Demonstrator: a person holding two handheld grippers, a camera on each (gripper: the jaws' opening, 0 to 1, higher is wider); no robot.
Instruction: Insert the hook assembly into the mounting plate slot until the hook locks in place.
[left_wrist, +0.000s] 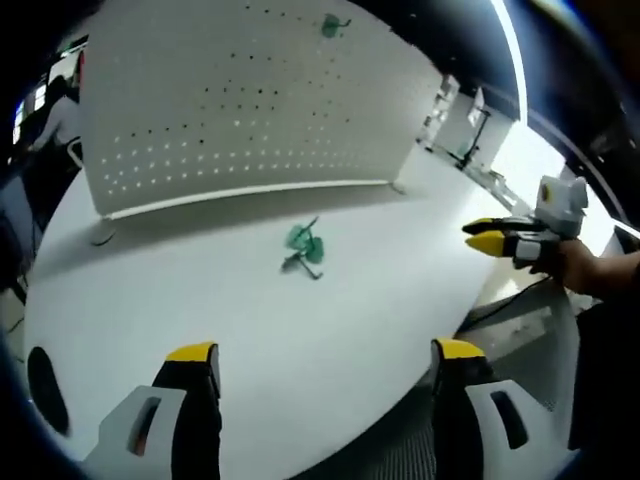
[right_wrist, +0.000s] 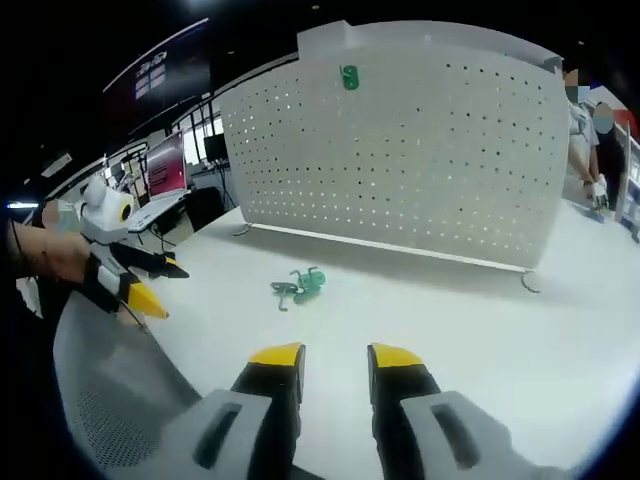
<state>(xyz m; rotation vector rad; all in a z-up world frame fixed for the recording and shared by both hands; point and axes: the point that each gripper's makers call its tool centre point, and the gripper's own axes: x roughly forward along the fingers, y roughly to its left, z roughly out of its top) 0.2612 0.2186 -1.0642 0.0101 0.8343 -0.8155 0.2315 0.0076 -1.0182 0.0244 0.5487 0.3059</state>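
Hovering at the bench's near edge, the left gripper (left_wrist: 325, 358) holds its jaws wide apart and empty, and the right gripper (right_wrist: 335, 358) keeps its jaws a little apart, empty too; both seem poised for a pick. Mid-bench lie the green hooks (left_wrist: 303, 248), untouched. Farther back stands the pegboard (right_wrist: 420, 140), upright near the far edge, one green hook (right_wrist: 349, 76) already hung near its top.

White pegboard panel (right_wrist: 400, 150) stood upright on a white table (right_wrist: 480, 330), a green hook (right_wrist: 349, 76) hung near the pegboard's top, loose green hooks (right_wrist: 300, 284) lay before it, right gripper (right_wrist: 335, 356) jaws narrowly parted, left gripper (right_wrist: 150, 290) further left.
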